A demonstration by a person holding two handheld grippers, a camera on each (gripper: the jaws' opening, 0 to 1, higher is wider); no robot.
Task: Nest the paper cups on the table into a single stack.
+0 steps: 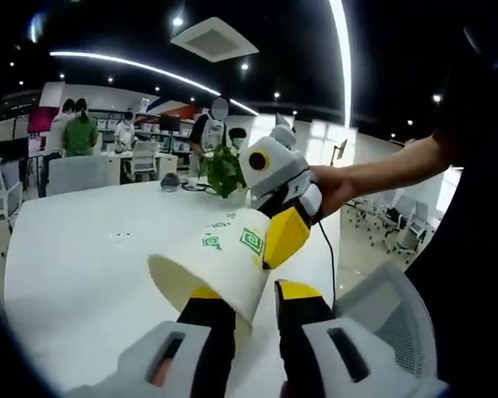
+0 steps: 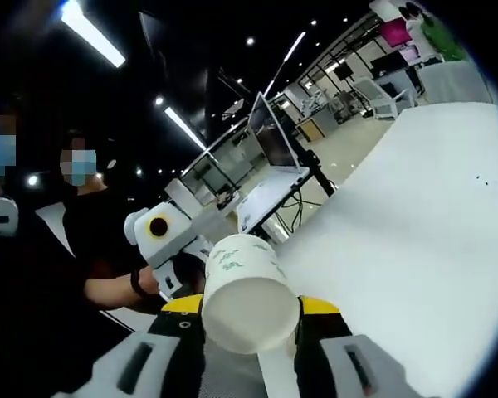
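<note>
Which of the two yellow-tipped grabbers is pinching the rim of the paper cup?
The left gripper pinches the cup at its open rim; the right gripper clamps the closed bottom end.

Cup (image 1: 218, 261) interior hidden; can't tell if others nested inside. Left gripper (image 1: 247, 308) jaw tips partly behind it. Green print (image 1: 251, 241) too small to read.

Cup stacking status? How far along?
Looks late stage. Done: the table shows no loose cups in either view. In hand: a paper cup, lying sideways in the air, gripped at its rim end by the left gripper and at its base end by the right gripper. Whether it is one cup or a nested stack can't be told. Left: confirm nesting and set it down.
</note>
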